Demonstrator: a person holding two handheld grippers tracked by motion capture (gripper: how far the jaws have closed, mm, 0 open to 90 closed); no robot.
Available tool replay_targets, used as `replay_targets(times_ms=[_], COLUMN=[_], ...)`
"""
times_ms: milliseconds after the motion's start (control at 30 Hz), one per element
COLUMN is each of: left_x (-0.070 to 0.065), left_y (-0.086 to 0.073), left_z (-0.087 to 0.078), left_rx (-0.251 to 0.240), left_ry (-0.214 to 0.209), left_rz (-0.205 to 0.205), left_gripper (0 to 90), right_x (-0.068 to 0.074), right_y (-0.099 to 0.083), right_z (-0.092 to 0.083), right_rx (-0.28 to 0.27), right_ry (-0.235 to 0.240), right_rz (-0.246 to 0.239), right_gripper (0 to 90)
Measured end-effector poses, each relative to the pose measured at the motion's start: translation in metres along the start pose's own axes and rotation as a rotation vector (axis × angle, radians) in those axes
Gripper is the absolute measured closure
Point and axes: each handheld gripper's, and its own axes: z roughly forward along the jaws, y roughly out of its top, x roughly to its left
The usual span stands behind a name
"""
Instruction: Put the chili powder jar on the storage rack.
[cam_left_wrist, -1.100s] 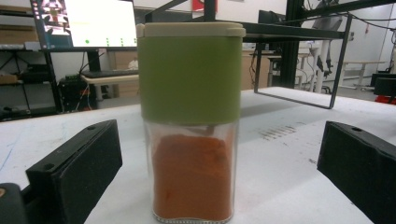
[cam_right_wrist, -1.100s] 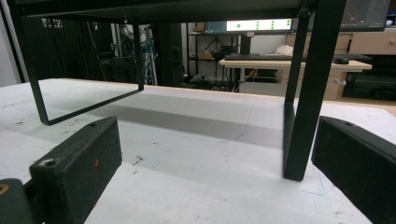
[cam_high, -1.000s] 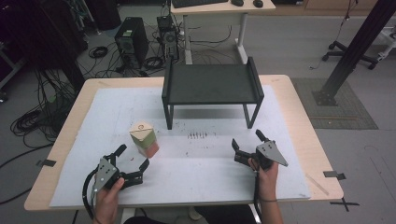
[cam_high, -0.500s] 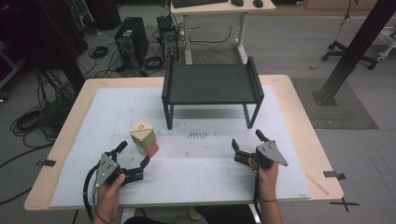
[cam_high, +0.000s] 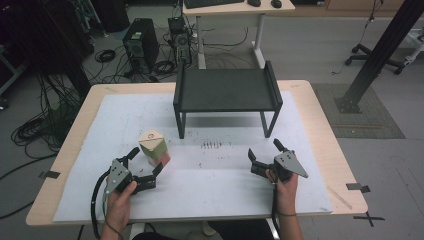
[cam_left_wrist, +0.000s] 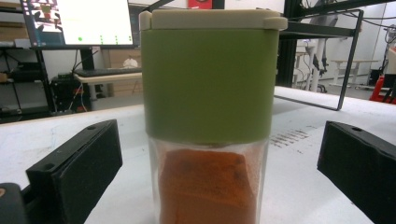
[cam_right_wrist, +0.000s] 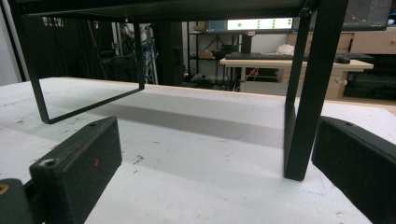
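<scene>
The left tool (cam_high: 145, 166) has crept forward at 7 o'clock on the desk (cam_high: 320, 125), jaws spread either side of the jar (cam_high: 153, 147), ready to pinch, while the right tool (cam_high: 264, 156) waits spread.

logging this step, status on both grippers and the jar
Left gripper open, jaws either side of the green-sleeved clear jar of orange powder, not clamped. Right gripper open, empty, facing the black metal shelf stand. Nothing between jaws and jar.
</scene>
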Motion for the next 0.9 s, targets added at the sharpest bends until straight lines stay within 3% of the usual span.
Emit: replay_targets(times_ms=[900], left_x=[0.003], left_y=[0.000], left_z=[0.030], left_rx=[0.007], left_ry=[0.002], left_rz=[0.006], left_gripper=[0.2], right_x=[0.000], right_y=[0.000], right_z=[0.000], right_rx=[0.005], right_ry=[0.004], right_rz=[-0.002], right_gripper=[1.2])
